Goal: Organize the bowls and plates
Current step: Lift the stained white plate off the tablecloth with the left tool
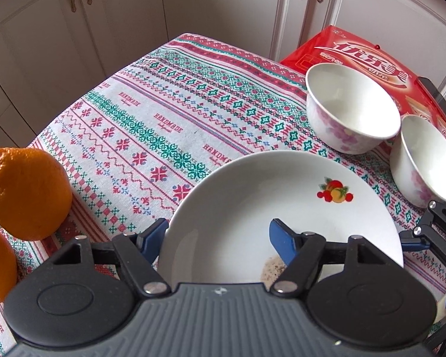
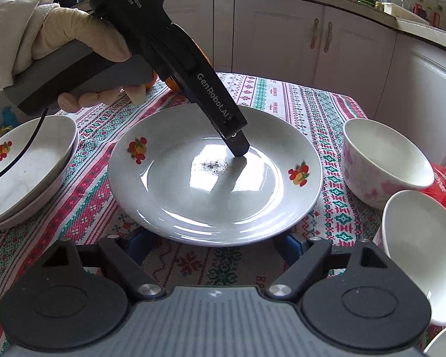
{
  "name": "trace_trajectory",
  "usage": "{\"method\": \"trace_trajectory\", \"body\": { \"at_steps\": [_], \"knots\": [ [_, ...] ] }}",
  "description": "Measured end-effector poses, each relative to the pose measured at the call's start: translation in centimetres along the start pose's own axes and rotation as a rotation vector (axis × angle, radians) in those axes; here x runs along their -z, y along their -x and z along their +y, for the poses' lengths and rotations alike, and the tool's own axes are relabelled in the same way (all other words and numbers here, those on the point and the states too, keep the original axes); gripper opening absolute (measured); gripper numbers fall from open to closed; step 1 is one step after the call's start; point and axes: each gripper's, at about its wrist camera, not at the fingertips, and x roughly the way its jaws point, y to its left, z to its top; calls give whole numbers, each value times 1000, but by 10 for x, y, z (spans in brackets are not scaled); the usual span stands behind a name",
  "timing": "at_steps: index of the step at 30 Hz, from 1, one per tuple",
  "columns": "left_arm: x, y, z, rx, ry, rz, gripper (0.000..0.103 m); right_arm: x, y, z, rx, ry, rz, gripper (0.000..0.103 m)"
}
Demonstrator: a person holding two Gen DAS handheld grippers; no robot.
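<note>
Left wrist view: pinching the fruit-print plate (image 1: 252, 202) rim with left gripper (image 1: 217, 239), one finger inside, one outside; hovering open and empty at the opposite rim with right gripper (image 2: 212, 244).

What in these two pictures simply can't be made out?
- Right wrist view: the right gripper has its fingertips hidden beneath the plate, at its near rim.
- Left wrist view: the left gripper straddles the plate's rim; whether it pinches is unclear.
- Right wrist view: an orange sits mostly behind the left gripper.
- Right wrist view: the stacked plates are cut off by the left edge.
</note>
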Motion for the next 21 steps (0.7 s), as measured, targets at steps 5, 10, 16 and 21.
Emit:
{"method": "trace_trajectory", "body": {
  "at_steps": [5,10,16,21],
  "knots": [
    [2,3,0,9,-8,2,73,-1,1,0,1,8,3,88],
    [6,7,-1,13,-12,6,73,-1,4,1,1,32,7,88],
    [15,13,-3,4,-5,17,73,0,10,4,-17,61,6,88],
    [22,22,-4,9,10,8,73,1,13,8,-28,77,9,88]
  ]
}}
